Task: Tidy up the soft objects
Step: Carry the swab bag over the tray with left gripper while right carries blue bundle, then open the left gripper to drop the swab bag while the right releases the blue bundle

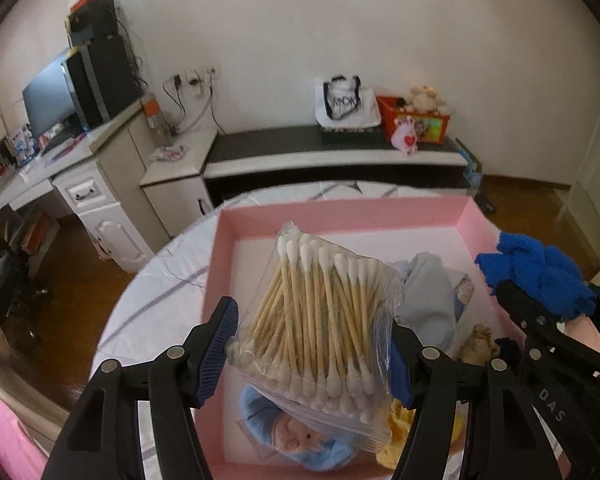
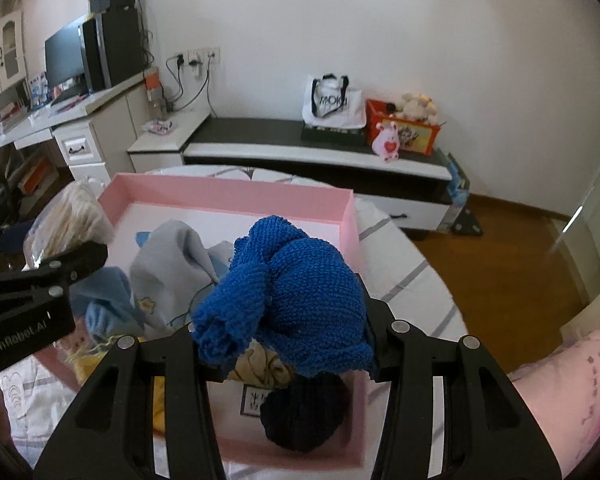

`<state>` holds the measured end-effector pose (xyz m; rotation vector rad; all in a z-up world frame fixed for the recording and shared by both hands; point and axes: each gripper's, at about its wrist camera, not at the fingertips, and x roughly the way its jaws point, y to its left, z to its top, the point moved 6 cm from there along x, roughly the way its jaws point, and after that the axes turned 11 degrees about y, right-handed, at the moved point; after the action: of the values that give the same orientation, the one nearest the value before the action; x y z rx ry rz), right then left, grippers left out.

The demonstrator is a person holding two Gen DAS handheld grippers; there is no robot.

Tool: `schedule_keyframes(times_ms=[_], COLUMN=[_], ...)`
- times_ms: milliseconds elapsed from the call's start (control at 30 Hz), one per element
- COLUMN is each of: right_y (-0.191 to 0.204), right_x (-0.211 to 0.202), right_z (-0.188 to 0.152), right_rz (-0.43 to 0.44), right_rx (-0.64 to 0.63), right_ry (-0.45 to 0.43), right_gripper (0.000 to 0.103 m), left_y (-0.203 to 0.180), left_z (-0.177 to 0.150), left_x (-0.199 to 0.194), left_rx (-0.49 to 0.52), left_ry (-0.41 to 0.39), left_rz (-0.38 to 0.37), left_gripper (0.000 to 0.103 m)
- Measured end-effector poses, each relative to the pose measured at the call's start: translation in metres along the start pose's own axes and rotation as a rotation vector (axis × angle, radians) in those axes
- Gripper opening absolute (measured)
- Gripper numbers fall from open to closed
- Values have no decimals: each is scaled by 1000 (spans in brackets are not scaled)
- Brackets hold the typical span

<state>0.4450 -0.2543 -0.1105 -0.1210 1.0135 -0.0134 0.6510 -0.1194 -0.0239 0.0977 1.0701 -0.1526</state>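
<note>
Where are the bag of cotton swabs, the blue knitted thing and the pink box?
bag of cotton swabs [image 1: 320, 320], left wrist view, on the wooden sticks.
blue knitted thing [image 2: 296, 296], right wrist view, its bunched middle.
pink box [image 2: 228, 196], right wrist view, far wall.

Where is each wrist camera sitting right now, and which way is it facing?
Left wrist: sits behind the left gripper, looking down and forward over the pink box toward the wall; its fingers clamp a bag of cotton swabs; the right gripper shows at right.
Right wrist: sits behind the right gripper, facing the same way; it holds a blue knitted item; the left gripper shows at left.
Shared: pink box, both grippers, swab bag, blue knit, white tote bag on the low cabinet.
</note>
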Motion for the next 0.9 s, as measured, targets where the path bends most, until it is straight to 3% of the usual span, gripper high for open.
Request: schedule_keyframes(times_ms=[367,467,600,800,900], right_y=[14,17,14,7,6], right_x=[37,38,33,29,28], right_z=[1,0,1,1,0], right_rz=[18,20,-48,-1,21], right_rx=[-42,-49,-54,-17,-11], right_ry=[87,95,74,75,74], right_gripper=[48,63,83,92,92], left_y=[14,14,18,32,40], left_z=[40,41,33,25,15], left_x=[71,80,79,76,71], left_rx=[4,0,-18,-53,-53], left_ry=[93,104,102,75,57], left_rz=[-27,-26,-45,-88,-75], left_gripper=[65,72,82,101,102])
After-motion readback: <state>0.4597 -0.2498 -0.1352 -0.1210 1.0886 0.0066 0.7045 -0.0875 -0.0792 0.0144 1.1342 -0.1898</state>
